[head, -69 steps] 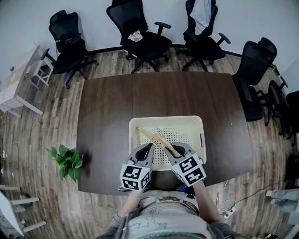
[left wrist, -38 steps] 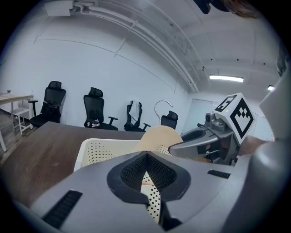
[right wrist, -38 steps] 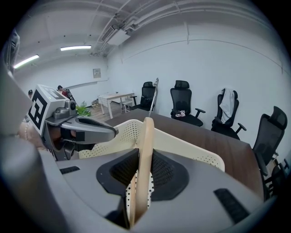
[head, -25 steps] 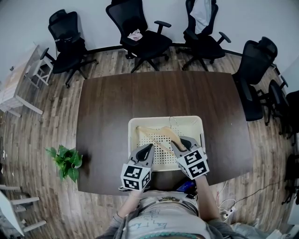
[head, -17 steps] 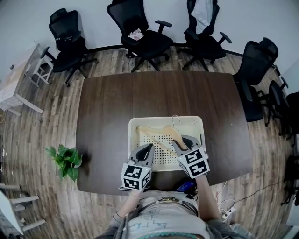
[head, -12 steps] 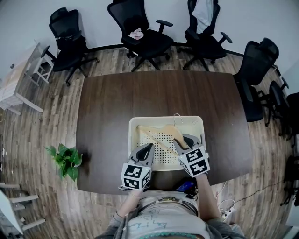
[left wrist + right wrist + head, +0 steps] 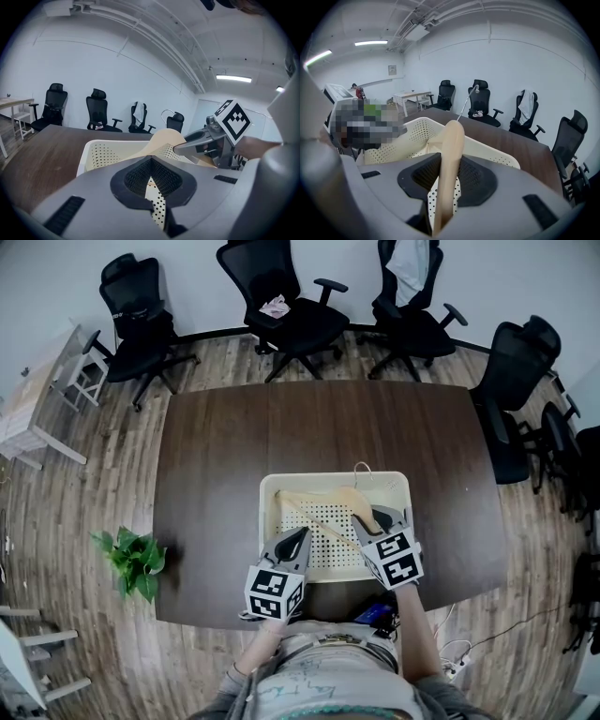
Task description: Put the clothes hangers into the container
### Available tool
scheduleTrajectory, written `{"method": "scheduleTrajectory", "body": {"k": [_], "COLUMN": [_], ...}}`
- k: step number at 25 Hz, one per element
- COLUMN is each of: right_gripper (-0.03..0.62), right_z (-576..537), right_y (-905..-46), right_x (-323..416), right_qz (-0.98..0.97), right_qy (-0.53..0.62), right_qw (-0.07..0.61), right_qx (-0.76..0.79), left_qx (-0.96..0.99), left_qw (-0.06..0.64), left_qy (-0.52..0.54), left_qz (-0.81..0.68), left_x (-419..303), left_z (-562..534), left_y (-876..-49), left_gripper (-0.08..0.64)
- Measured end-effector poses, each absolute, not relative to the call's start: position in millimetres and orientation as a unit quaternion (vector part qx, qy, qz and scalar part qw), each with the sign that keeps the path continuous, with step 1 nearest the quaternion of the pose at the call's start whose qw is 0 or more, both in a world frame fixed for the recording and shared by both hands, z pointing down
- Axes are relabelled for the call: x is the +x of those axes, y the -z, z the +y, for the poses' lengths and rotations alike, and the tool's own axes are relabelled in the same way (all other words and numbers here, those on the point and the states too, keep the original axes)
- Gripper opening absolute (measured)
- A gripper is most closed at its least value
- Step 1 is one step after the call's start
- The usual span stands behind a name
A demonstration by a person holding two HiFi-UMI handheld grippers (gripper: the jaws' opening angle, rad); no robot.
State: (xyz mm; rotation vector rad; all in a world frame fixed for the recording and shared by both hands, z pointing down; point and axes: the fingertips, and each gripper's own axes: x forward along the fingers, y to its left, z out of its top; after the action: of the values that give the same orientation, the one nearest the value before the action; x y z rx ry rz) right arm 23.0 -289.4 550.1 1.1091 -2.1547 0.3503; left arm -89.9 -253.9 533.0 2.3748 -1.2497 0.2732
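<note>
A wooden hanger (image 7: 323,503) with a metal hook (image 7: 362,468) lies tilted across the cream perforated basket (image 7: 266,521), its hook over the far rim. My right gripper (image 7: 369,519) grips the hanger's right arm near the basket's right side. Its jaws are opening, and the pale arm (image 7: 452,140) still runs between the pads of this right gripper (image 7: 449,161). My left gripper (image 7: 301,533) hovers over the basket's near left part, shut and empty. In the left gripper view, the left gripper (image 7: 151,162) points at the hanger (image 7: 161,139) and the right gripper (image 7: 206,140).
The basket stands at the near edge of a dark wooden table (image 7: 225,456). Black office chairs (image 7: 291,315) ring the far and right sides. A potted plant (image 7: 133,562) sits on the floor at the left, and cables (image 7: 450,652) lie at the lower right.
My right gripper has carried the hanger rightward and a little farther over the basket; the hook has come to the far rim. The left gripper has stayed put.
</note>
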Motion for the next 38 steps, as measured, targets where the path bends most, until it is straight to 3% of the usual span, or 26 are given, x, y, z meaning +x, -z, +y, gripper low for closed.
{"method": "scheduleTrajectory", "body": {"k": [38], "right_gripper": [0.135], "right_z": [-311.8], "right_y": [-578.7], "right_x": [47.8], "right_qz": [-0.789], "right_qy": [-0.167], "right_qw": [0.376], "right_qx": [0.456], "left_qx": [0.865], "left_qw": [0.214], "left_qy": [-0.111], "left_qz": [-0.440], "left_x": [-85.8], "left_z": [-254.4], "left_y": [-538.7], "left_gripper": [0.011]}}
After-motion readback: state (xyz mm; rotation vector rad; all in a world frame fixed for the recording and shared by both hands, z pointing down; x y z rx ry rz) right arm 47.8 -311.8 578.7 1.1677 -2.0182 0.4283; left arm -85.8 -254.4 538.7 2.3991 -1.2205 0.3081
